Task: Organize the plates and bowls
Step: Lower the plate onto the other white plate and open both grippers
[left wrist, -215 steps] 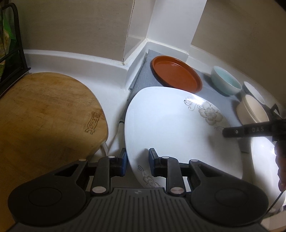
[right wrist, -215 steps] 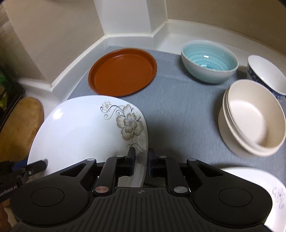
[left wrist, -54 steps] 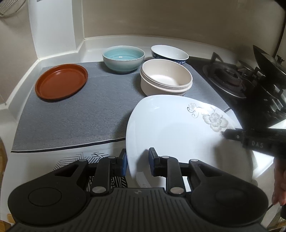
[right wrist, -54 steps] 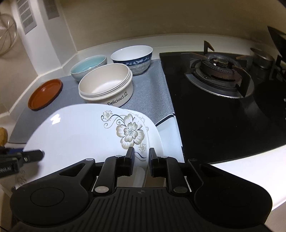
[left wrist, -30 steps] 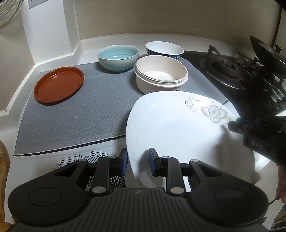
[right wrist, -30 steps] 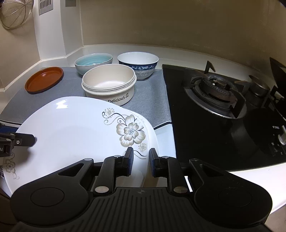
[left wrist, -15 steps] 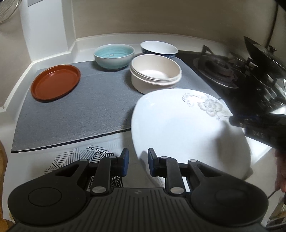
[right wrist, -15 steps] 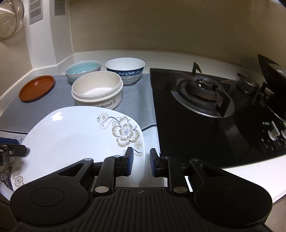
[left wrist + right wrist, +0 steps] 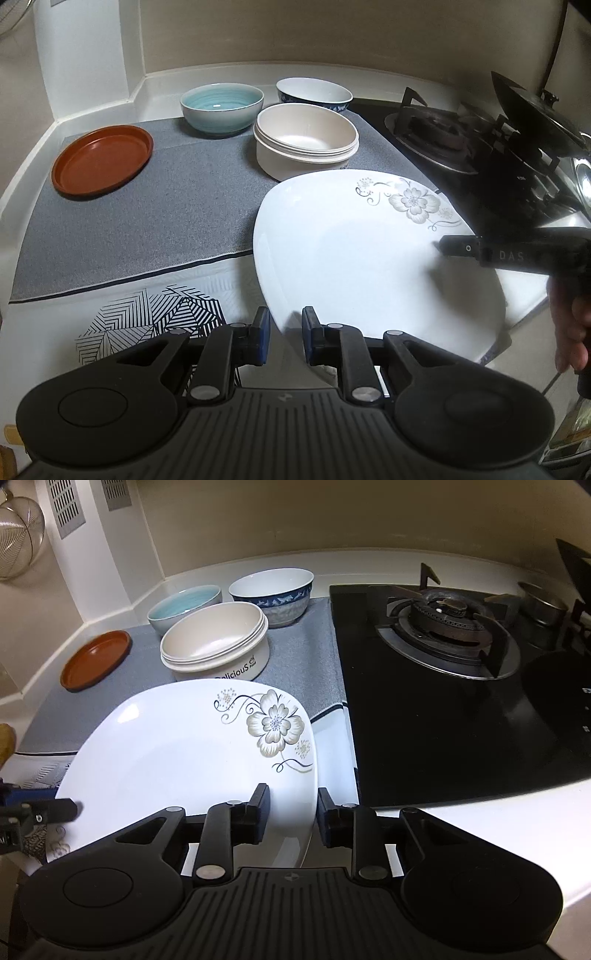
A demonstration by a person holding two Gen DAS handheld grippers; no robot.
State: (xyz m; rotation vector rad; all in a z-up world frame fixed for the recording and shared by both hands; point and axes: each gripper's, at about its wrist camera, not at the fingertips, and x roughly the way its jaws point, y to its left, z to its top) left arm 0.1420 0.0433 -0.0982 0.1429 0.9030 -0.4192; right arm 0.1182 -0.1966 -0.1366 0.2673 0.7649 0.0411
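A white square plate with a grey flower print (image 9: 351,258) (image 9: 184,757) lies low at the counter's front, on top of another flowered white plate (image 9: 59,849). My left gripper (image 9: 284,330) is shut on its near left corner. My right gripper (image 9: 291,805) has the right rim between its jaws; they are opening and the pads stand off the rim. On the grey mat (image 9: 147,221) sit a brown plate (image 9: 101,162), a teal bowl (image 9: 221,107), a blue-patterned bowl (image 9: 314,94) and stacked cream bowls (image 9: 306,140).
A black gas stove (image 9: 443,627) borders the mat on the right, with a dark pan (image 9: 535,110) on its far burner. A person's hand (image 9: 569,325) holds the right gripper. A wire strainer (image 9: 18,550) hangs on the left wall.
Both grippers carried the flowered plate from beside the wooden board to the counter front by the stove and lowered it. The right jaws have now spread apart; the left jaws narrowed slightly.
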